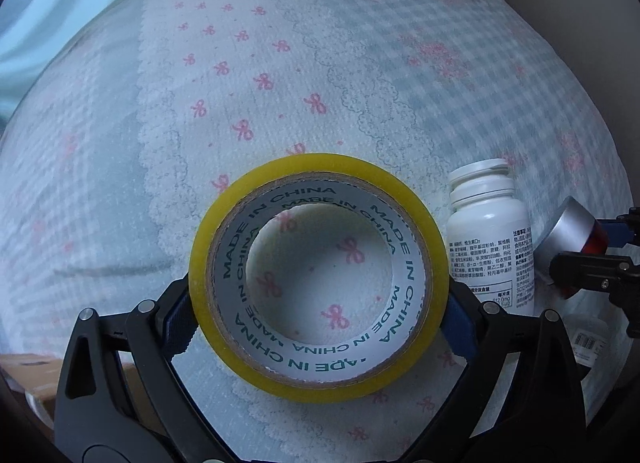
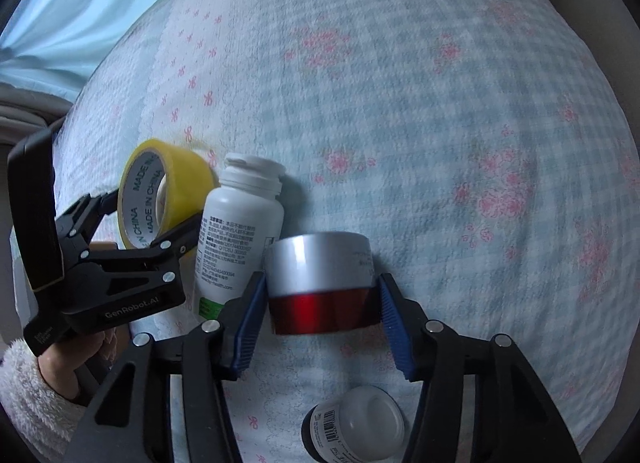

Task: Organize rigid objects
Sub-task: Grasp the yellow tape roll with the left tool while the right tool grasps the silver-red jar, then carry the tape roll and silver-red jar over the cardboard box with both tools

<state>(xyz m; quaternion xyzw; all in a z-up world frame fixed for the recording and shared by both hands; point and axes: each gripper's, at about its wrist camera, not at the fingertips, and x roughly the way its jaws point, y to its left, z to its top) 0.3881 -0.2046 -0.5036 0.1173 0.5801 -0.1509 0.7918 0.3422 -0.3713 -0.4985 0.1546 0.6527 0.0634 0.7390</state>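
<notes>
I have both grippers loaded, and I read this as the lining-up step, with the white pill bottle (image 2: 240,223) as my landmark on the bed (image 2: 440,103). My left gripper (image 1: 320,291) is closed across the yellow tape roll (image 1: 318,277), held on edge just left of the bottle. My right gripper (image 2: 322,303) is clamped on the red jar with the silver lid (image 2: 320,283), touching or nearly touching the bottle's right side. A small dark jar with a barcode label (image 2: 352,427) lies nearer me than the bottle. Next, I judge, each piece must be lowered onto the soft cover and freed without knocking the bottle over.
</notes>
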